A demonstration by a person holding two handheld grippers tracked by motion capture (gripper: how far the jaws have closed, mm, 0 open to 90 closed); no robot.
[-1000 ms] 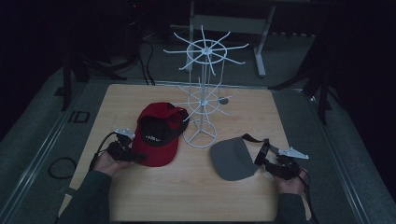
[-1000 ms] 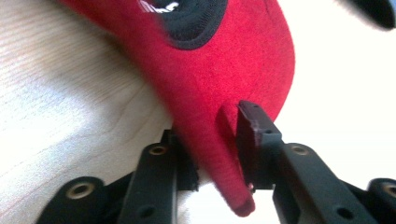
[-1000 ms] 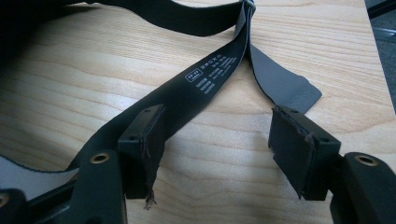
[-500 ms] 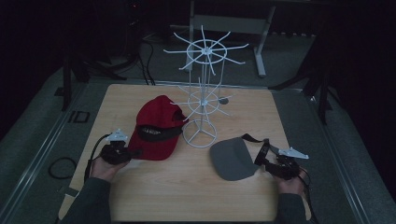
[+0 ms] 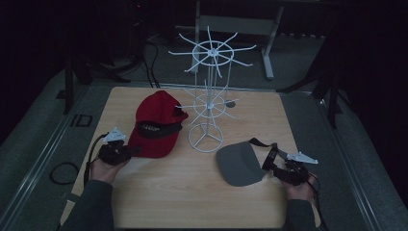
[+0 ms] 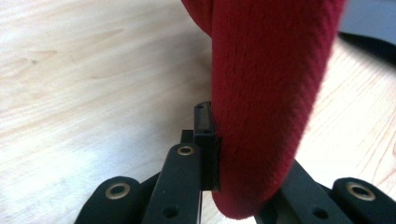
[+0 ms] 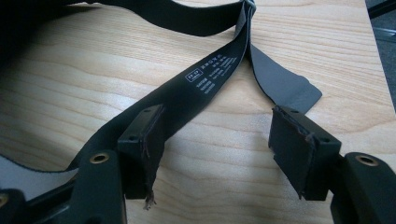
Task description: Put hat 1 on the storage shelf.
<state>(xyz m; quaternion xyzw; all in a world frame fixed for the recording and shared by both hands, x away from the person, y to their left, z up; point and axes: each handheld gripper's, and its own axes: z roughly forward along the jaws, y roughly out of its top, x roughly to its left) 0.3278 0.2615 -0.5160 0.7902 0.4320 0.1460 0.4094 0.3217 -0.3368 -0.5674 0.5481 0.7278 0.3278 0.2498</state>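
While lying on wooden surface point(image 5: 192, 192), grey visor point(image 5: 239, 165) sitting just beside right claw point(image 5: 272, 166), jaws gaping, black strap point(image 7: 205, 84) passing between. Left claw point(image 5: 131, 152) pinching red cap point(image 5: 156, 126) brim. Farther: white wire rack point(image 5: 208, 96) standing behind.

A light wooden table point(image 5: 192, 192) carries a red cap point(image 5: 156, 125) toward its left edge, a white wire rack point(image 5: 206, 137) at its middle, and a grey visor point(image 5: 239, 165) near its right edge.
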